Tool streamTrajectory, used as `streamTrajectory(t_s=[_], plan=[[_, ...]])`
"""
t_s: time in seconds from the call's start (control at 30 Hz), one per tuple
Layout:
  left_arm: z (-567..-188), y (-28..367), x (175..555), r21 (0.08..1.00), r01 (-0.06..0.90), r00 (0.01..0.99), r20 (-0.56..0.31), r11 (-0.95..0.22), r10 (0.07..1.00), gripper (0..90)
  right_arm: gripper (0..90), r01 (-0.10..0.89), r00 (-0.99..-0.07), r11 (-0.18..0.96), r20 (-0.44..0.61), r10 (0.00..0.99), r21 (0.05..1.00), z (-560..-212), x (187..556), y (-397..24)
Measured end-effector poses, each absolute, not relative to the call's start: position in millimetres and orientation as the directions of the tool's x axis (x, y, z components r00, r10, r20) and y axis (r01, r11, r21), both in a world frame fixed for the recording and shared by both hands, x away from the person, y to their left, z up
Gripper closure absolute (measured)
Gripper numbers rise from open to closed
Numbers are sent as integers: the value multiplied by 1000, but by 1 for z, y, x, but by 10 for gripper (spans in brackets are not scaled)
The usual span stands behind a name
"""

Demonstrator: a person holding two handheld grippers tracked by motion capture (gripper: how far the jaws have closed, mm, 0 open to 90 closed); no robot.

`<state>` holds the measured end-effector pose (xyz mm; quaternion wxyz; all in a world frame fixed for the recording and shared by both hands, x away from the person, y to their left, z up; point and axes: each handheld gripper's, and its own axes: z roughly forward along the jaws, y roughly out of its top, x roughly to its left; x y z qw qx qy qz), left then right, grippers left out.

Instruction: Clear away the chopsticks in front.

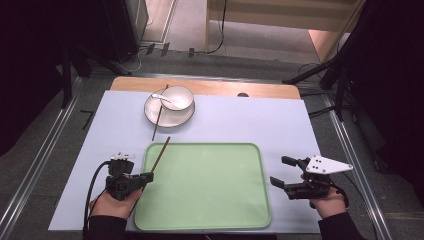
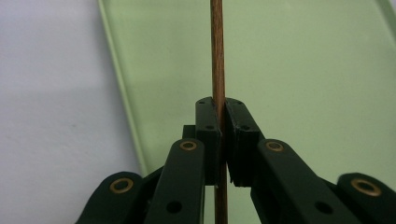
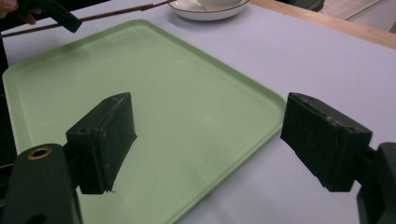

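While the left gripper (image 1: 148, 176) sits at the green tray's (image 1: 210, 220) nine o'clock edge, its jaws are clamped on a brown chopstick (image 1: 161, 154) — the stick slants up toward one o'clock over the tray's rim. At the tray's three o'clock, the right gripper (image 1: 281, 171) hovers with jaws spread wide, nothing between them. Toward eleven o'clock, a second chopstick (image 1: 157, 121) leans on a white plate (image 1: 152, 112) carrying a bowl (image 1: 178, 97) — a spoon (image 1: 161, 97) rests in it.

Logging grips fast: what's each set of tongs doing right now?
Left tongs: closed on the chopstick.
Right tongs: open, holding nothing.
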<state>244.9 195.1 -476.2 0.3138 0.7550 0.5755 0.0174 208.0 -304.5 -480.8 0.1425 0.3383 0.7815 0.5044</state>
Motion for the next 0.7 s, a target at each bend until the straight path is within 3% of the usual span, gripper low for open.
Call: streamTrajectory(t_s=[0.27,0.57,0.7], plan=[[-501,186,253,426,889,320,-324,-164,890,855,180,384,-734,267,117,669,884,-481,208,-304],[-501,177,252,459,854,385,-243,-244,891,801,180,382,-736,271,113,668,884,-481,207,-305],[-501,180,254,455,861,377,-266,-229,887,811,180,382,-735,271,113,669,884,-481,207,-304]])
